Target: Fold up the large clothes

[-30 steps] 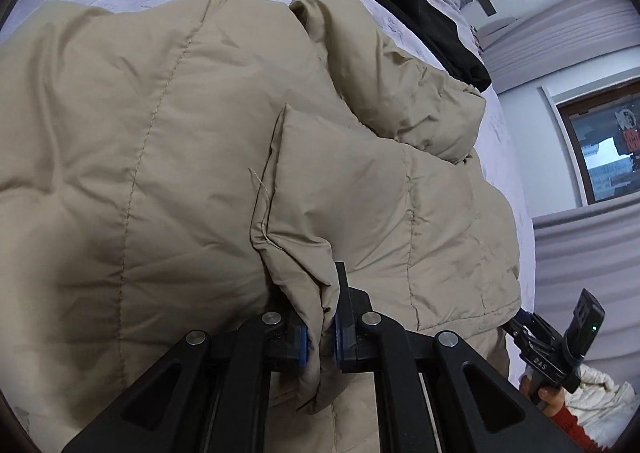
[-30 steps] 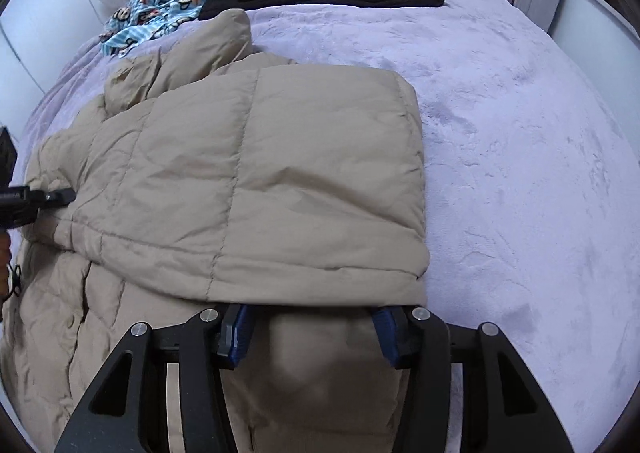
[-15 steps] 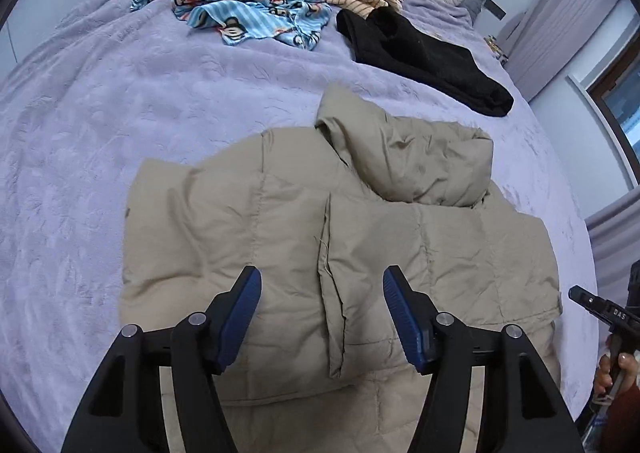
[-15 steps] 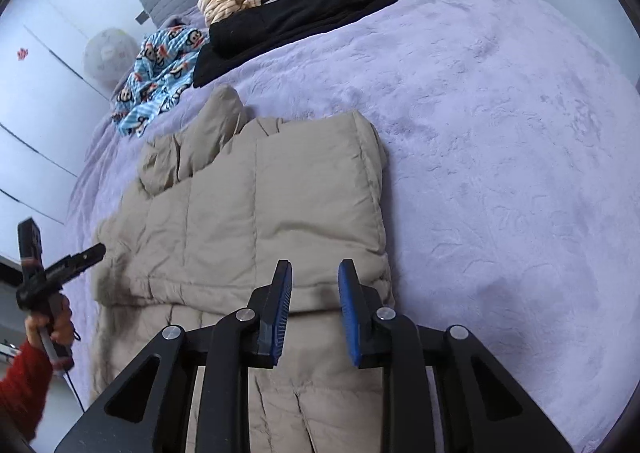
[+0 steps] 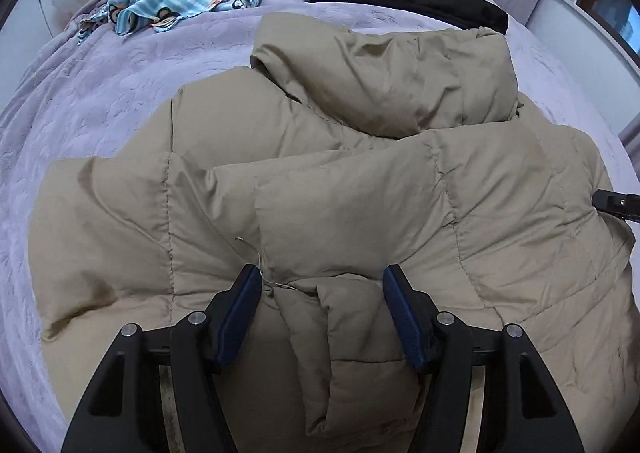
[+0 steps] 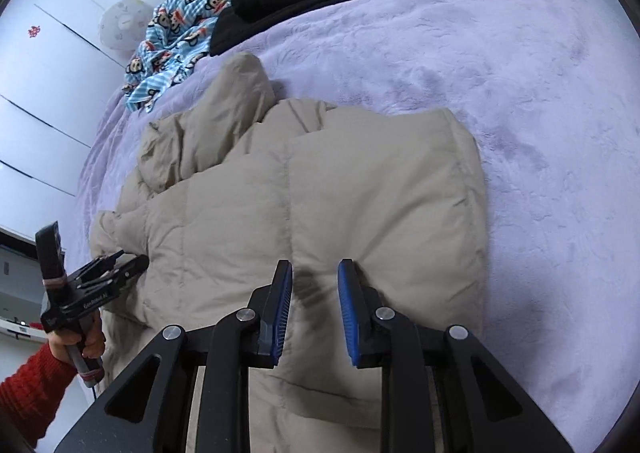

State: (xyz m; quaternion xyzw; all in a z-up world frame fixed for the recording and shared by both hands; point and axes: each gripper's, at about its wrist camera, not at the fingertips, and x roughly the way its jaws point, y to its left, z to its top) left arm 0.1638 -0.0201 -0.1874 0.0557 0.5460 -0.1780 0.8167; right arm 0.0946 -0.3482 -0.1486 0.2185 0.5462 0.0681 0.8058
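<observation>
Released a second ago, the sleeve flap lies flat; left gripper (image 5: 322,313) hangs spread over the jacket (image 5: 360,193) on the bed (image 5: 100,93). Right gripper (image 6: 314,313) is closing on nothing (jacket below); puffy folds may spring open.

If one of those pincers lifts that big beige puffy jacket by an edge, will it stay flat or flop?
The jacket would probably flop and sag: it already lies in soft creases. Its puffed quilted panels suggest it is light for its bulk. The smooth shell may slip from a shallow pinch.
</observation>
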